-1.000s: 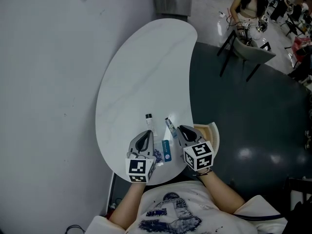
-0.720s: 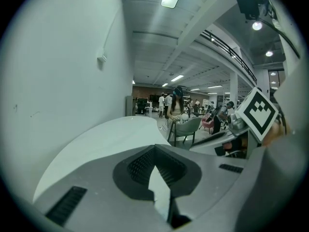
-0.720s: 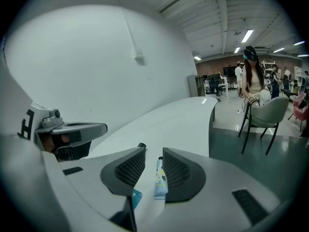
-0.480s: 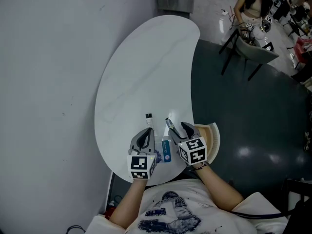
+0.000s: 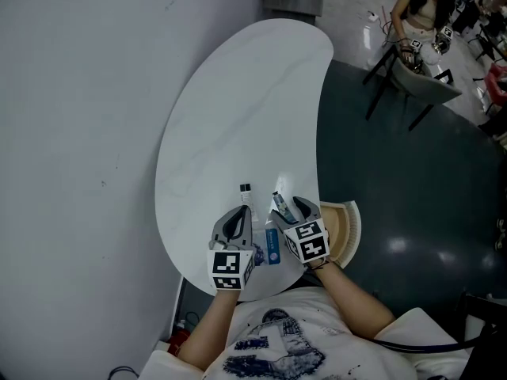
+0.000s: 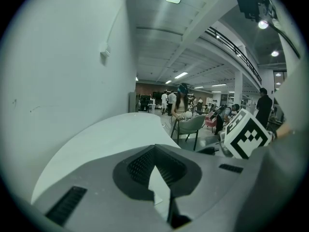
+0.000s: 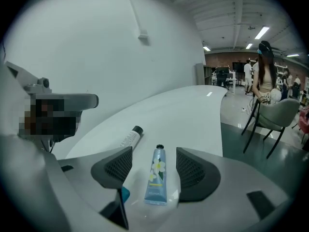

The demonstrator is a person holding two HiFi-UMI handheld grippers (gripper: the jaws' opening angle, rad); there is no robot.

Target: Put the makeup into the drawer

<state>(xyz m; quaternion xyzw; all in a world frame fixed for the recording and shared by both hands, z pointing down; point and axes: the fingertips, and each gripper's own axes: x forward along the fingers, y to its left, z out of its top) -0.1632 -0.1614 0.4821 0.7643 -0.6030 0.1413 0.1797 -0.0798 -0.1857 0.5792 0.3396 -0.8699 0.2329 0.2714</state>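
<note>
Flower-print makeup tube (image 7: pixel 156 180) lies flat on the white table (image 5: pixel 238 109) between the right gripper (image 7: pixel 154 153) jaws, which have just been opening and don't touch it. The gripper sits lower than a second ago. Left gripper (image 6: pixel 155 153) is closed and empty. White black-capped tube (image 7: pixel 130 137) lies just left, with a teal item (image 5: pixel 272 245) between the grippers and a tan drawer (image 5: pixel 349 225) open at right.

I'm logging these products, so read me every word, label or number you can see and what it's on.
Nothing is legible.
Pale blue flower tube: label print too small to read.
White tube with black cap: lines of print, blurred.
Blue tube: white print, too small.
Marker cubes: black-and-white patterns only, no words.
</note>
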